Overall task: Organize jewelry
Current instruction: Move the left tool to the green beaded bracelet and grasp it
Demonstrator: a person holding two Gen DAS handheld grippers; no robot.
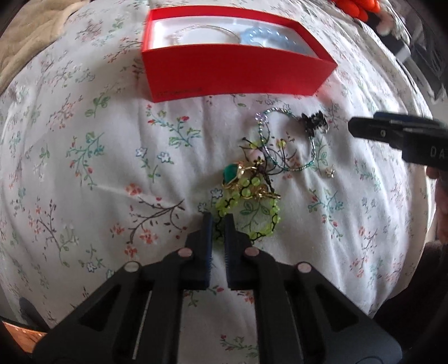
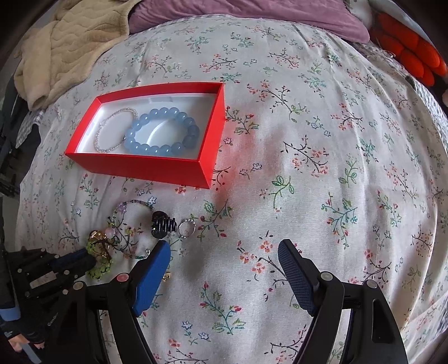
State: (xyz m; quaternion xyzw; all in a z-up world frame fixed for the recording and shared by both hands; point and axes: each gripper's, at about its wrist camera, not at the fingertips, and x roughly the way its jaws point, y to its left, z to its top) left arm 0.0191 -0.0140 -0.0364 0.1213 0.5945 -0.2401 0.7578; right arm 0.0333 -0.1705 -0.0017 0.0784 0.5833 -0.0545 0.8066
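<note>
Closest to me, my left gripper (image 1: pixel 217 221) is pinching the near edge of the green bead bracelet (image 1: pixel 246 215), its fingers nearly together with only the beaded strand between them. That bracelet is lying flat on the floral bedsheet (image 1: pixel 84 168), its loop spreading away from me and to the right. Touching its far edge, a gold ring with a green stone (image 1: pixel 233 173) is sitting in a tangle of dark cords and pale beads. Just beyond that, a thin teal bead bracelet (image 1: pixel 288 140) is lying as an open loop, and a black claw clip (image 1: pixel 315 121) is resting on its far right rim. A small gold charm (image 1: pixel 329 172) is lying apart to the right of the loop.

My right gripper (image 2: pixel 224 268) is hovering above the sheet with its blue-padded fingers spread wide and nothing between them. Its left finger is hanging just beside the jewelry pile, with a small rhinestone ring (image 2: pixel 186 228) lying just past the finger, next to the claw clip.

Farther off, the red box (image 2: pixel 156 168) is standing open on the bed, its long axis running left to right across my left view. Inside, a blue bead bracelet (image 2: pixel 162 131) and a thin clear bead bracelet (image 2: pixel 114 130) are lying side by side. Beyond the box, a beige blanket (image 2: pixel 70 47) and a purple pillow (image 2: pixel 252 14) are lying at the head of the bed.
</note>
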